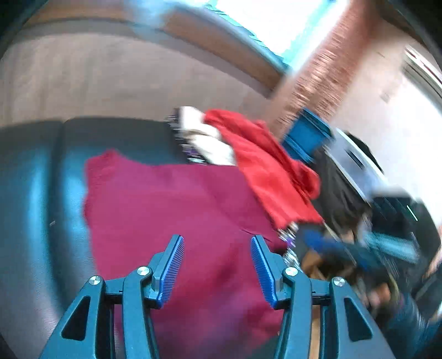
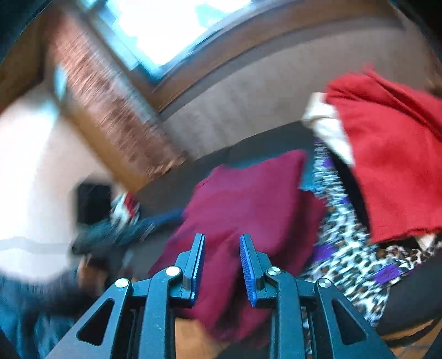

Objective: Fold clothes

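Note:
A dark maroon garment [image 1: 176,218] lies spread on a black sofa seat [image 1: 36,179]. My left gripper [image 1: 217,243] hovers over its near part, jaws wide apart with nothing between them. In the right wrist view the same maroon garment [image 2: 248,204] looks partly folded, and my right gripper [image 2: 222,243] is above its near edge, open, with a narrower gap and nothing held. A bright red garment [image 1: 265,163] [image 2: 395,154] lies on a pile beside it, over a white cloth [image 1: 204,135] and a leopard-print fabric [image 2: 348,237]. Both views are motion-blurred.
A blue box [image 1: 306,135] stands behind the pile near a brown patterned curtain [image 1: 323,77]. The sofa backrest [image 2: 262,91] rises behind the seat, under a bright window [image 2: 165,24]. A dark blurred gripper-like tool [image 2: 121,234] shows at the left of the right wrist view.

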{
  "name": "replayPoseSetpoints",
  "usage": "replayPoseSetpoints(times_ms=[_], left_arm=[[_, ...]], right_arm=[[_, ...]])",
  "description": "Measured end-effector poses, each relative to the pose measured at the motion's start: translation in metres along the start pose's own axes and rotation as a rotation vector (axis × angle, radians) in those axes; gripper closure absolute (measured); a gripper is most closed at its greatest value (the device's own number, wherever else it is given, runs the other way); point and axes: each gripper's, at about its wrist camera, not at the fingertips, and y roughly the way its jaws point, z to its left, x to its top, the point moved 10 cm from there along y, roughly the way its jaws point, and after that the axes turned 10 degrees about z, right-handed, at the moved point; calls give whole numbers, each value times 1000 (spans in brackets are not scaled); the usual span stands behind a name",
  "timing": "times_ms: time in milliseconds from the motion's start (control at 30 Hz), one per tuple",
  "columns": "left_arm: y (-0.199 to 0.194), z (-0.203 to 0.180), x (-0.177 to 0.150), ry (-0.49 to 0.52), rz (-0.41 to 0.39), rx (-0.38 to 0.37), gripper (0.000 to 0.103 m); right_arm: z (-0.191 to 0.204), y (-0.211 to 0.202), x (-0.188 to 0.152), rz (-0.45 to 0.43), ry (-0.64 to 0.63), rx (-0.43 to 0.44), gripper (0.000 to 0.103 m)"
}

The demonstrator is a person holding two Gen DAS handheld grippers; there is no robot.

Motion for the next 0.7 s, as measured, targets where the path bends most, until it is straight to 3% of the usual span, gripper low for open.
replayPoseSetpoints(times_ms=[33,100,200,267,367,500,633,700], left_arm=[[-5,6,5,-32,-17,-9,52],[2,5,-2,3,-8,19,52],[12,4,-12,54,4,62,52],[19,3,-19,89,13,90,52],[29,1,-29,140,25,133,52],[32,-1,-32,149,46,167,51],[10,2,-26,87,18,155,51],[-5,8,-29,49,-22,148,50]], right_arm=[[14,6,-6,29,-46,5,75],[40,27,-17,92,-147,-22,75],[19,65,-36,200,-218,-254,76],[4,83,-48,258,-255,-387,83],[-26,72,-75,185,-192,-326,86],[-27,66,-75,195,-145,-320,87],[-19,46,-50,184,-55,-275,85],[-14,24,-17,66,-5,-255,83]])
